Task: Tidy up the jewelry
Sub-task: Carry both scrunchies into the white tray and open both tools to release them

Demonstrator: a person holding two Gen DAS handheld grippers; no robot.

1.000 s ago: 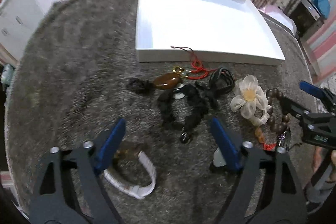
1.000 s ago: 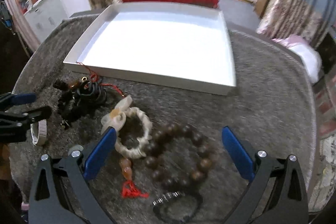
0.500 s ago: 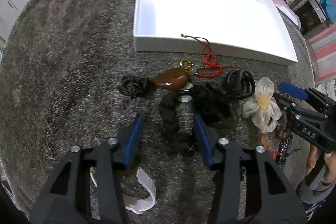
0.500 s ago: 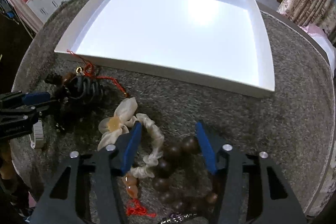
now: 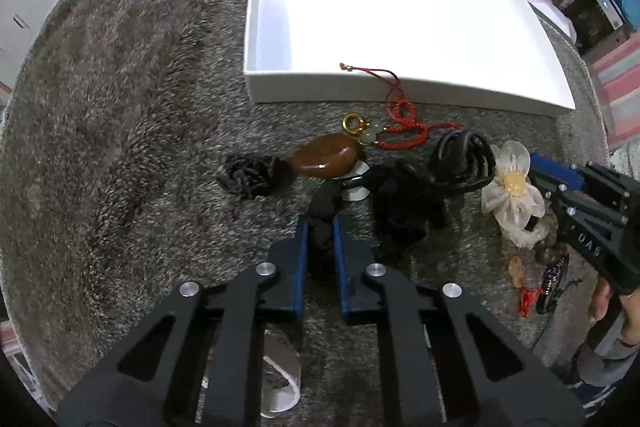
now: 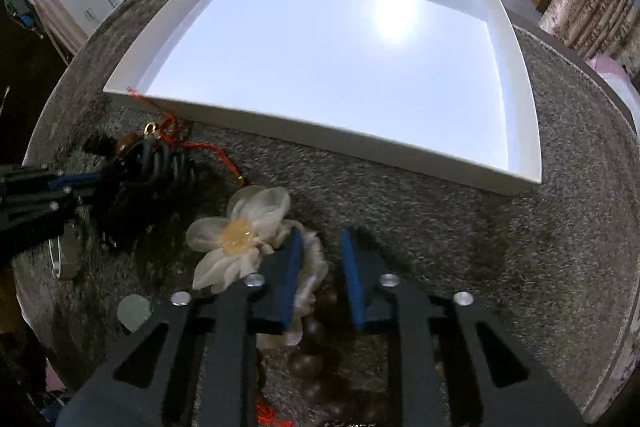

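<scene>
A white tray (image 5: pixel 400 83) lies on a grey carpet, also in the right wrist view (image 6: pixel 360 143). Before it lies a jewelry pile: an amber pendant (image 5: pixel 326 157) on red cord, black hair ties (image 5: pixel 462 163), a black bead bracelet (image 5: pixel 324 223), a cream flower scrunchie (image 5: pixel 512 191). My left gripper (image 5: pixel 319 227) is shut on the black bead bracelet. My right gripper (image 6: pixel 322 247) has closed to a narrow gap on the brown wooden bead bracelet (image 6: pixel 308 359), beside the flower scrunchie (image 6: pixel 240 227); the beads between its fingers are hidden.
A white band (image 5: pixel 280 383) lies under my left gripper. A pale green stone (image 6: pixel 134 309) and an orange bead string with a red tassel (image 5: pixel 520 283) lie on the carpet. A bed and white drawers stand behind the table.
Both grippers moved down and forward into the pile and their fingers closed, the left around the black bead bracelet, the right around the brown beads.
</scene>
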